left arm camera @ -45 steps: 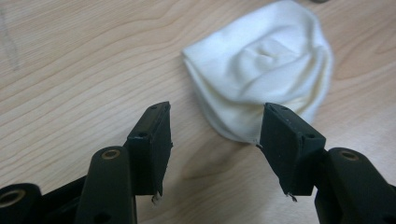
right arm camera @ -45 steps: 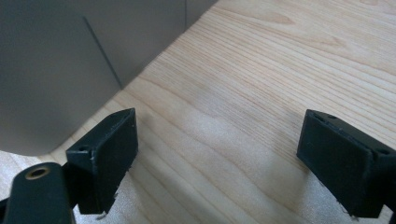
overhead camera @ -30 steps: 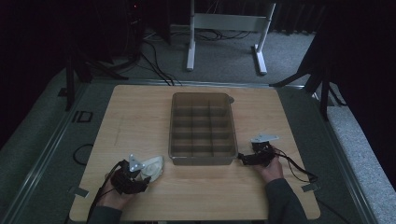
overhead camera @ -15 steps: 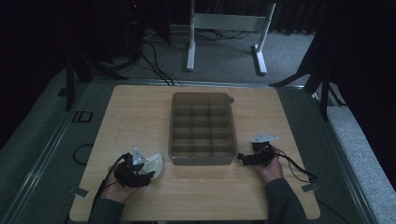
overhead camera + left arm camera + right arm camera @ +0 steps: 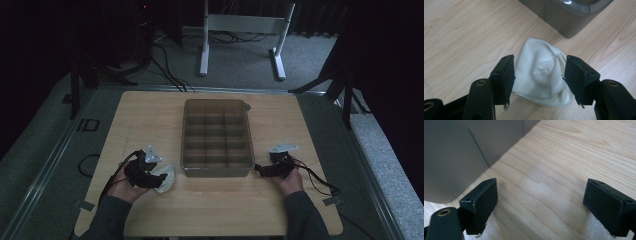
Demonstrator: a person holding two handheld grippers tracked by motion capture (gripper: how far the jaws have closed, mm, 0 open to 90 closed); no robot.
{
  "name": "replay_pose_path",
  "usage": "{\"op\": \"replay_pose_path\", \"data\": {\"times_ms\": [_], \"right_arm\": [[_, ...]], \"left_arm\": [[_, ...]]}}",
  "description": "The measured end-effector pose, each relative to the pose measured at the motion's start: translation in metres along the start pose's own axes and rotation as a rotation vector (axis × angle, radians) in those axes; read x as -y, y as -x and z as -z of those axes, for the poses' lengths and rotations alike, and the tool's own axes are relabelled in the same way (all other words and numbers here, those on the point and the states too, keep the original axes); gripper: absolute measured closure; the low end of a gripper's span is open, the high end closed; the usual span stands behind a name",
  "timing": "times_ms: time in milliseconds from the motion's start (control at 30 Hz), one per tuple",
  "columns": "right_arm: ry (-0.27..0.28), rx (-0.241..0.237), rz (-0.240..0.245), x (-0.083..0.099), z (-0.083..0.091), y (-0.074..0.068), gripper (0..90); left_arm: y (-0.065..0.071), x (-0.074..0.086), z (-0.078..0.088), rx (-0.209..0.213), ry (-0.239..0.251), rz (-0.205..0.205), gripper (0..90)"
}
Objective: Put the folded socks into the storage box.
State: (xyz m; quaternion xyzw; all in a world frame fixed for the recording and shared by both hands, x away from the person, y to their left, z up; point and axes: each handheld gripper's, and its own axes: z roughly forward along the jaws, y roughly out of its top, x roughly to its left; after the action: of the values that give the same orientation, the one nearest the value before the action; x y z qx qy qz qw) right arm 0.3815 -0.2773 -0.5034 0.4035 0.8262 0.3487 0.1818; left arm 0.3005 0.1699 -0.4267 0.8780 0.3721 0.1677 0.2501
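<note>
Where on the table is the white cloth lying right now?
In the high view, the white cloth lies at the table's near left, just off the grey compartment box's near-left corner, between the open jaws of the left hand-held gripper.

No readable text, label, brand, number or sign appears anywhere.

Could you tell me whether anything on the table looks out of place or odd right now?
Only the white sock: it lies crumpled on the table beside the organizer box, between the open jaws of the left gripper, while the compartments look empty.
</note>
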Motion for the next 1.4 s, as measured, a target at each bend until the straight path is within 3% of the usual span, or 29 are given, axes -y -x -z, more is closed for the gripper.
{"op": "replay_pose_path", "data": {"times_ms": [233, 633, 1033, 1300, 1400], "right_arm": [[0.001, 0.000, 0.002, 0.000, 0.000, 0.000, 12.1], [0.000, 0.000, 0.000, 0.000, 0.000, 0.000, 12.0], [-0.001, 0.000, 0.000, 0.000, 0.000, 0.000, 12.0], [0.001, 0.000, 0.000, 0.000, 0.000, 0.000, 12.1], [-0.001, 0.000, 0.001, 0.000, 0.000, 0.000, 12.0]], "left_arm": [[-0.003, -0.002, -0.011, 0.053, -0.053, -0.033, 41.5], [-0.006, -0.005, -0.024, 0.089, -0.116, -0.086, 37.2], [-0.009, 0.000, -0.039, 0.153, -0.159, -0.100, 31.9], [-0.011, 0.000, -0.048, 0.174, -0.185, -0.125, 30.3], [-0.013, 0.000, -0.052, 0.185, -0.199, -0.116, 29.6]]}}
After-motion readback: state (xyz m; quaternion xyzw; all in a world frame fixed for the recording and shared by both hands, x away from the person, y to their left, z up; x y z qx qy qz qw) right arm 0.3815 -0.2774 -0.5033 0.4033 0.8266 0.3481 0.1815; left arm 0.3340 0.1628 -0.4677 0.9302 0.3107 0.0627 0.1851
